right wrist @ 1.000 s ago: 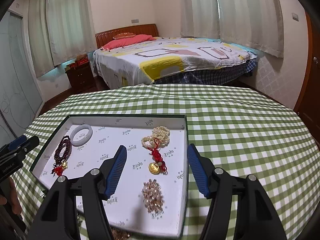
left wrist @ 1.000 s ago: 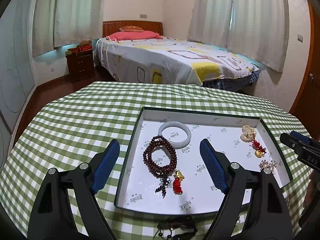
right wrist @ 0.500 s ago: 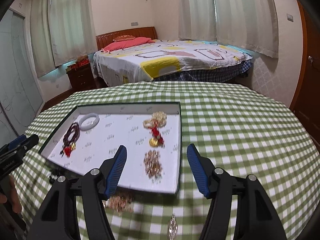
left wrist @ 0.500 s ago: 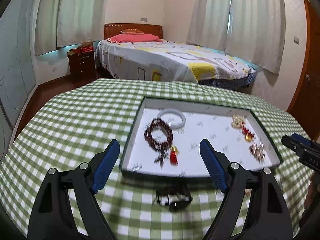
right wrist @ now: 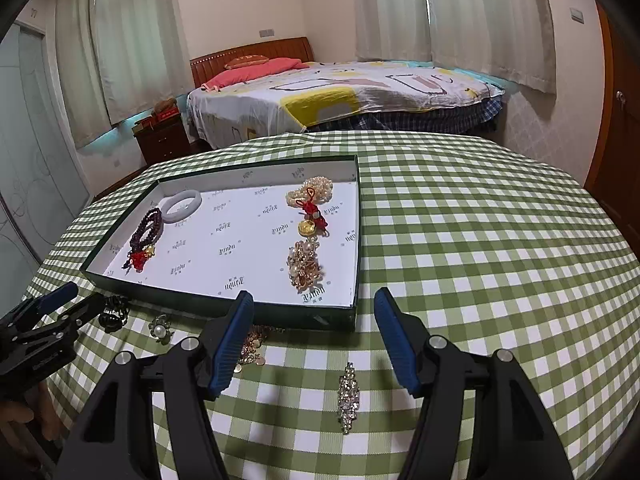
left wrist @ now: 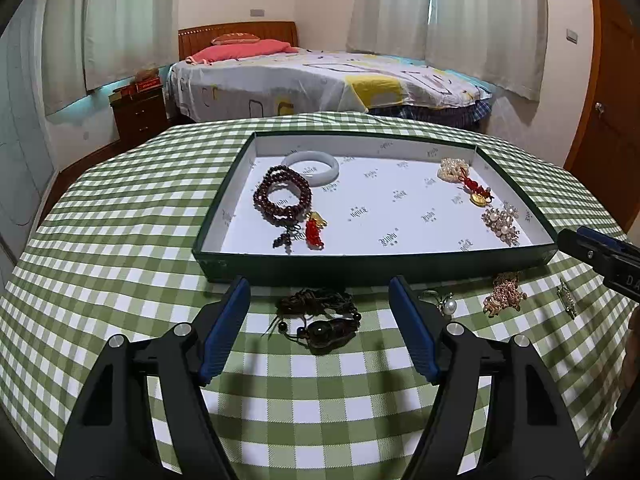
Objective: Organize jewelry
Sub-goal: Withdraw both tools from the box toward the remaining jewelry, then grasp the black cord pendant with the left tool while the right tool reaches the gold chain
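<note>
Table (left wrist: 120, 240), under green-checked cloth, fills the field below both grippers. Box (left wrist: 372, 266), dark green with a white printed lining, lies ahead of the left gripper (left wrist: 319, 326) and ahead-left of the right gripper (right wrist: 314, 336).

Inside the box, seen from the left gripper: beads (left wrist: 282, 196), dark red with a red tassel, ahead and slightly left; bangle (left wrist: 310, 165), white, just beyond and touching the beads; pearls (left wrist: 452, 168) with a red knot and gold charm, far right; brooch (left wrist: 500, 220), pearl and gold, near right, close to the box wall.

On the cloth outside the box: cord (left wrist: 320, 318), dark with a brown pendant, directly between the left gripper's blue pads (left wrist: 224, 328), not touched; ring (left wrist: 446, 304) with a pearl, just beyond the right pad; chain (left wrist: 504, 298), rose-gold, heaped further right; clip (right wrist: 347, 396), rhinestone, between the right gripper's pads (right wrist: 230, 340) and slightly behind their tips, not touched.

Both grippers stand wide apart at the tips and hold nothing. The right gripper's tip enters the left view at far right.
</note>
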{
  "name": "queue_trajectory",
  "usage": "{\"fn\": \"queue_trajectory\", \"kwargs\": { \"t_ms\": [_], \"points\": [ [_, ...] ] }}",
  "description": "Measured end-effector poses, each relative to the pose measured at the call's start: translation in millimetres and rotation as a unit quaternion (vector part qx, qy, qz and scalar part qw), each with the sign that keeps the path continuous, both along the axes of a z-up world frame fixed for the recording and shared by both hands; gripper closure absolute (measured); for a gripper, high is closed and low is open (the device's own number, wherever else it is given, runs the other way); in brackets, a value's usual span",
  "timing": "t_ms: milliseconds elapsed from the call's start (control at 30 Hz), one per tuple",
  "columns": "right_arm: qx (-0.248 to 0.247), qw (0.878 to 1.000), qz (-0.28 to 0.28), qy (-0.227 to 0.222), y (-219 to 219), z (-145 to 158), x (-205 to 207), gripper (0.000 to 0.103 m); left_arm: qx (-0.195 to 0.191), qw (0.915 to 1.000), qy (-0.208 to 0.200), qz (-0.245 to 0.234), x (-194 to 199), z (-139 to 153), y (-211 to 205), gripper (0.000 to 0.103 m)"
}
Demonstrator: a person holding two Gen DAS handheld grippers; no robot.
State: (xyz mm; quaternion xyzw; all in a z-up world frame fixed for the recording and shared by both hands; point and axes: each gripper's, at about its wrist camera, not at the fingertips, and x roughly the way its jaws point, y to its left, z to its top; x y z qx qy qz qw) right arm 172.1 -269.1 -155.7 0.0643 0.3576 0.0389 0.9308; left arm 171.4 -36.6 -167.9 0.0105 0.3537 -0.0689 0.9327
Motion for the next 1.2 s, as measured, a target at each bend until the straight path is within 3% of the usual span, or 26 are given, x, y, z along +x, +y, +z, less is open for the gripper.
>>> {"fn": "queue_trajectory", "kwargs": {
  "t_ms": [167, 300, 467, 700, 767, 933, 1000, 1067, 1200],
  "points": [
    [0.002, 1.000, 0.000, 0.001, 0.5, -2.9, -1.5, 0.042, -0.008, 0.9996, 0.022, -0.017, 5.3, -7.3, -2.5, 0.051],
    [0.002, 1.000, 0.002, 0.004, 2.9, -5.5, -1.9, 0.042, -0.009, 0.9988, 0.040, -0.029, 7.6, -15.4, -4.5, 0.058],
    [0.002, 1.000, 0.003, 0.007, 4.3, -7.7, -2.5, 0.042, -0.015, 0.9972, 0.059, -0.043, 4.8, -23.3, -6.7, 0.079],
    [0.005, 1.000, 0.002, 0.009, 2.9, -9.6, -4.3, 0.042, -0.010, 0.9967, 0.066, -0.045, -2.5, -24.8, -10.2, 0.080],
    [0.006, 1.000, 0.003, 0.009, 3.2, -10.1, -5.3, 0.042, -0.011, 0.9972, 0.065, -0.036, 1.0, -23.7, -8.5, 0.074],
    [0.006, 1.000, 0.002, 0.009, 3.4, -10.8, -5.9, 0.042, -0.021, 0.9964, 0.074, -0.036, 9.2, -23.1, -7.4, 0.073],
    [0.006, 1.000, 0.002, 0.010, 3.5, -11.2, -6.6, 0.042, -0.010, 0.9964, 0.073, -0.042, 9.2, -24.4, -10.8, 0.074],
    [0.006, 1.000, 0.002, 0.010, 3.9, -11.5, -7.4, 0.042, 0.004, 0.9964, 0.069, -0.048, 6.7, -25.2, -14.7, 0.083],
    [0.005, 1.000, 0.004, 0.011, 4.5, -12.2, -8.2, 0.042, 0.005, 0.9969, 0.065, -0.044, 4.7, -25.0, -13.6, 0.083]
  ]
}}
